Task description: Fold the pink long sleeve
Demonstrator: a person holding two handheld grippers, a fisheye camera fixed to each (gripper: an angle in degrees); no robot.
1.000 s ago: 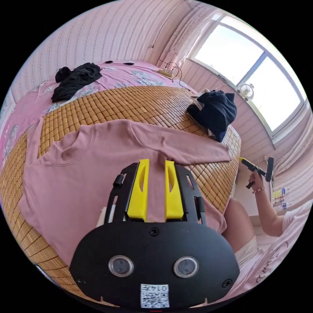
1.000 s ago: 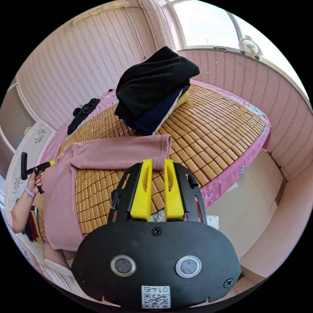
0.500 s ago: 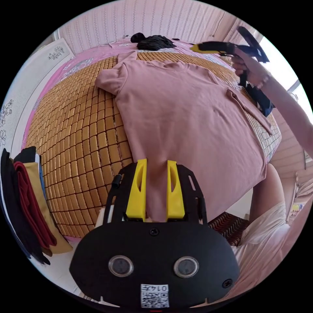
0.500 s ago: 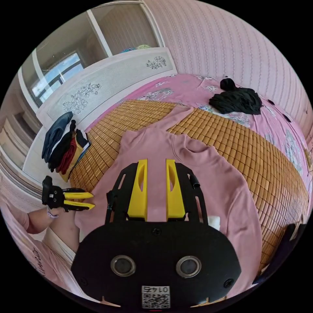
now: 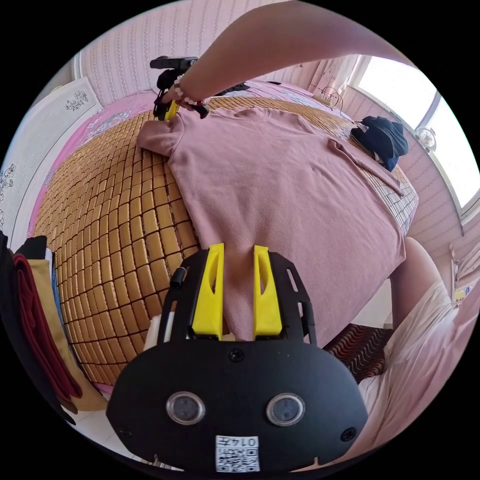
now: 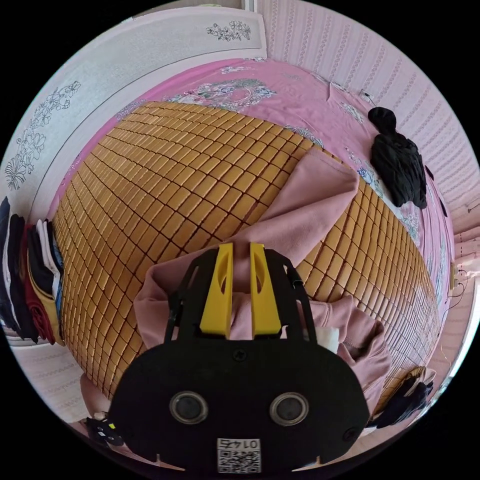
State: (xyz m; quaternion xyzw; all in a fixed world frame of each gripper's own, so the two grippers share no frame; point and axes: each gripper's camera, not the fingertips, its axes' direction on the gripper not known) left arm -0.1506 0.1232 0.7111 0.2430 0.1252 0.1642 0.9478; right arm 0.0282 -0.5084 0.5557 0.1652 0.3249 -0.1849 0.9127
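Two grippers work over a pink shirt [image 5: 280,180] that lies spread flat on a bamboo mat [image 5: 110,220] covering the bed [image 6: 280,95]. In the left gripper view, the left gripper [image 5: 237,260] hangs above the shirt's near hem with its yellow jaws apart and nothing between them. The person's arm [image 5: 280,45] reaches across to the far shoulder, where the right gripper [image 5: 170,107] sits at the shirt's sleeve. In the right gripper view, the right gripper [image 6: 241,260] is low over the bunched sleeve [image 6: 310,210], jaws slightly apart with pink fabric showing in the gap; whether they pinch it I cannot tell. A black garment [image 6: 397,160] lies on the pink sheet beyond the mat, dark clothes [image 5: 382,140] sit at the mat's far edge near the window [image 5: 425,105], and stacked clothes [image 6: 27,280] hang beside the bed.
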